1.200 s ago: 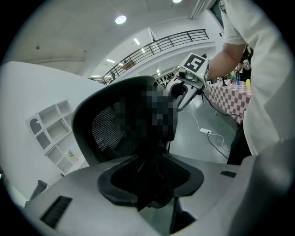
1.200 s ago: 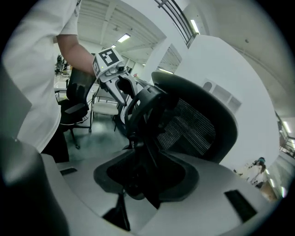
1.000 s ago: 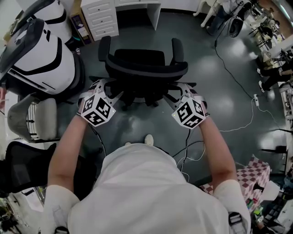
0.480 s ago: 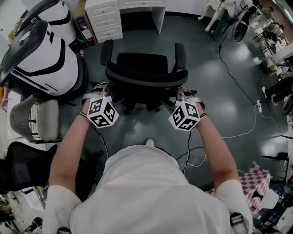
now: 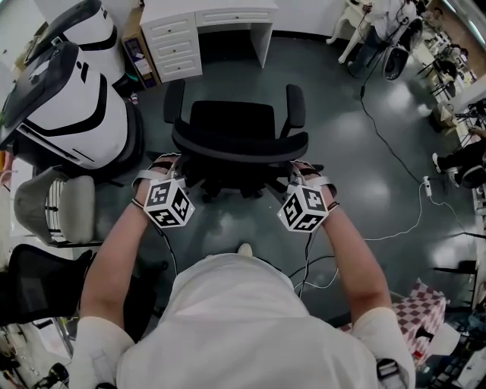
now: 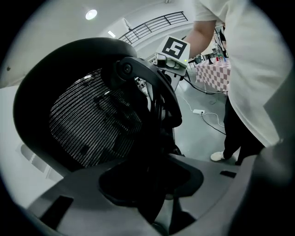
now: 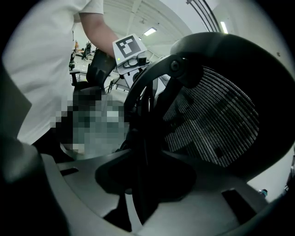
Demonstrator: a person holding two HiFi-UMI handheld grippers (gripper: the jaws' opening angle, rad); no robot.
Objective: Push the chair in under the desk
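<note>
A black office chair [image 5: 231,125] with a mesh backrest [image 6: 92,120] stands on the dark floor, its seat facing the white desk [image 5: 228,14] at the top of the head view. My left gripper [image 5: 168,163] is at the backrest's left end and my right gripper [image 5: 301,167] at its right end. Both pairs of jaws have just been closing. In the left gripper view, the backrest's black rim runs between the left gripper's [image 6: 152,184] grey jaws. The right gripper [image 7: 143,184] holds the mesh backrest's [image 7: 216,120] rim the same way.
A white drawer unit [image 5: 171,38] sits under the desk's left side. A large white machine [image 5: 68,99], a grey chair [image 5: 57,205] and a black chair [image 5: 30,285] crowd the left. Cables [image 5: 395,220] trail over the floor at right. My shoe [image 5: 244,249] is behind the chair.
Both grippers have sunk a little and rolled inward against the backrest's two ends. Their jaws have closed round its rim. The chair keeps its place before the desk.
</note>
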